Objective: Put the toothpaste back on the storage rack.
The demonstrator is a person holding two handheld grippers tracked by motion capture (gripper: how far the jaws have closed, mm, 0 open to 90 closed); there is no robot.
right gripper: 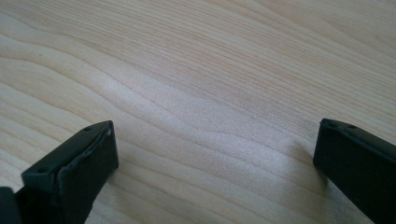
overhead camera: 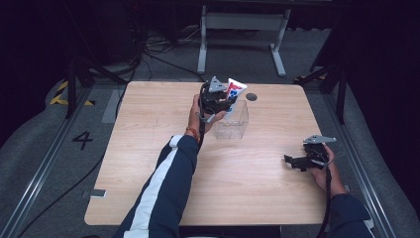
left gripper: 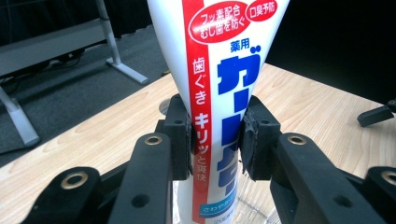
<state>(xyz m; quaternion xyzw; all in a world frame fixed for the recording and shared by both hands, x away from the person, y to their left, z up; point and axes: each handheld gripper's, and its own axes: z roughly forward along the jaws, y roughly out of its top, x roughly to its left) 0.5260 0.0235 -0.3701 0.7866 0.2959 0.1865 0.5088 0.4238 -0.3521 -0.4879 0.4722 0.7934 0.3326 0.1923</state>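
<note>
The left hand-held gripper (overhead camera: 221,100) is clamped on a white toothpaste tube (left gripper: 219,93) with red and blue print, its pads pressing the tube from both sides about halfway down, and it holds the tube upright over a clear plastic box (overhead camera: 233,120) that stands near the table's (overhead camera: 148,148) middle, toward twelve o'clock. The step in hand looks like setting the tube into that box: in the left gripper view the tube's lower end already reaches down to the clear rim. Next, I judge, the tube must go straight down until it rests inside, then the jaws part. Apart from that tube end, the box seems empty. The right hand-held gripper (overhead camera: 297,162) lies released, jaws wide apart, on the table at about four o'clock, well apart from the box
</note>
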